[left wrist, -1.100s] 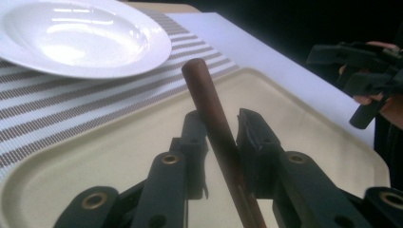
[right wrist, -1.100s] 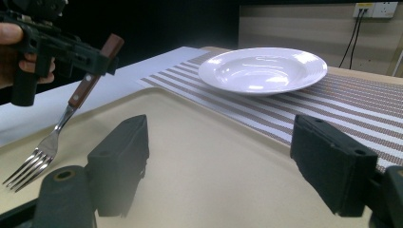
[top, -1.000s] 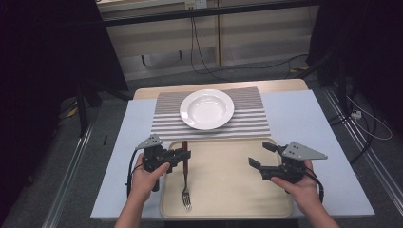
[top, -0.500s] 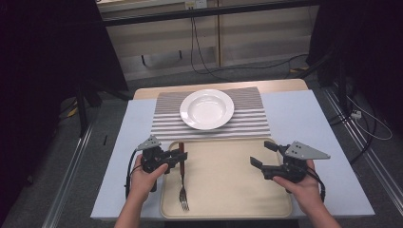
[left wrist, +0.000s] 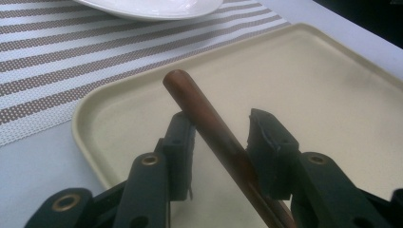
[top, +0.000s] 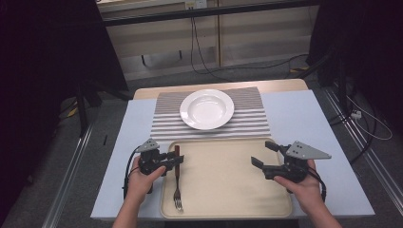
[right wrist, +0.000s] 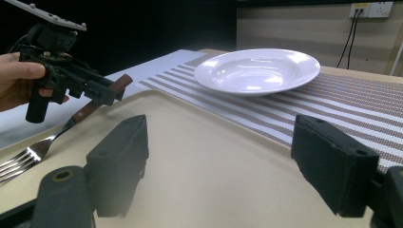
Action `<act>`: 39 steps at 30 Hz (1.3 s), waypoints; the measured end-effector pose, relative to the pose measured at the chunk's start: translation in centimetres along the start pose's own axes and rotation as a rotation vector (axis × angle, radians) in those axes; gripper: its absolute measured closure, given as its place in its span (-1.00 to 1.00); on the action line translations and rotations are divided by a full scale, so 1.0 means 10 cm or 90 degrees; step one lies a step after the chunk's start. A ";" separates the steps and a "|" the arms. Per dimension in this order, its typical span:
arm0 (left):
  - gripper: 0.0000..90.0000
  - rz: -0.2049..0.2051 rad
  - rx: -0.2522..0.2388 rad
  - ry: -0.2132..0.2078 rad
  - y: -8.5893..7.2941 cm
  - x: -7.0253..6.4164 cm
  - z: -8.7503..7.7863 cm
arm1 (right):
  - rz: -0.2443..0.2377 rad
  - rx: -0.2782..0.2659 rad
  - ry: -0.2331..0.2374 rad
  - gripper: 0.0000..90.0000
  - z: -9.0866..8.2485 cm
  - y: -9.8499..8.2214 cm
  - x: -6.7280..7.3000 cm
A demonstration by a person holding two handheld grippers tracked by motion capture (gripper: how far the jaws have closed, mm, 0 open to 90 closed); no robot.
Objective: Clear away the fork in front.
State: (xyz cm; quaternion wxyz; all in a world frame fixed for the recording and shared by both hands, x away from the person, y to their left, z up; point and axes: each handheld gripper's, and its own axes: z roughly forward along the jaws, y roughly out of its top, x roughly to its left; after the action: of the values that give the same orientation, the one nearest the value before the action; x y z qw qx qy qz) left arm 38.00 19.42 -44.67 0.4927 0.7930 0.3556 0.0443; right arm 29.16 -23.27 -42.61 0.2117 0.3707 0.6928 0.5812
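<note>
A fork (top: 177, 190) with a brown handle lies along the left side of a beige tray (top: 223, 190), tines toward me. My left gripper (top: 175, 160) is shut on the handle near its end. In the left gripper view the handle (left wrist: 190, 92) runs slantwise between the two jaws of that gripper (left wrist: 221, 128). My right gripper (top: 263, 153) hovers open over the tray's right part, nothing between its jaws (right wrist: 223, 142). From there I see the fork (right wrist: 47, 142) at the left, its handle end raised and its tines on the tray.
A white plate (top: 206, 109) sits on a striped placemat (top: 252, 121) just beyond the tray. The pale blue tabletop (top: 309, 118) extends on both sides. Cables (top: 370, 128) trail on the floor to the right of the table.
My left gripper has shifted slightly left and toward me, and the fork has moved with it. The right gripper has stayed nearly still.
</note>
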 end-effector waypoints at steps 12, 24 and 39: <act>0.31 0.004 0.011 0.016 -0.03 0.03 0.02 | -0.001 -0.001 -0.004 -0.55 -0.01 0.00 -0.01; 0.27 0.010 0.028 0.025 -0.05 0.03 0.06 | 0.004 0.002 -0.007 -0.56 -0.02 -0.01 -0.02; 0.16 0.007 0.014 0.062 -0.05 0.02 0.00 | 0.002 0.015 -0.006 -0.56 -0.03 -0.05 -0.03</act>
State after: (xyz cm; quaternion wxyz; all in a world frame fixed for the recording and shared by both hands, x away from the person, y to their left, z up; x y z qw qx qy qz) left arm 37.92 19.69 -45.09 0.4660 0.7971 0.3754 0.0812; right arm 28.99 -23.72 -43.03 0.2099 0.3770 0.6980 0.5715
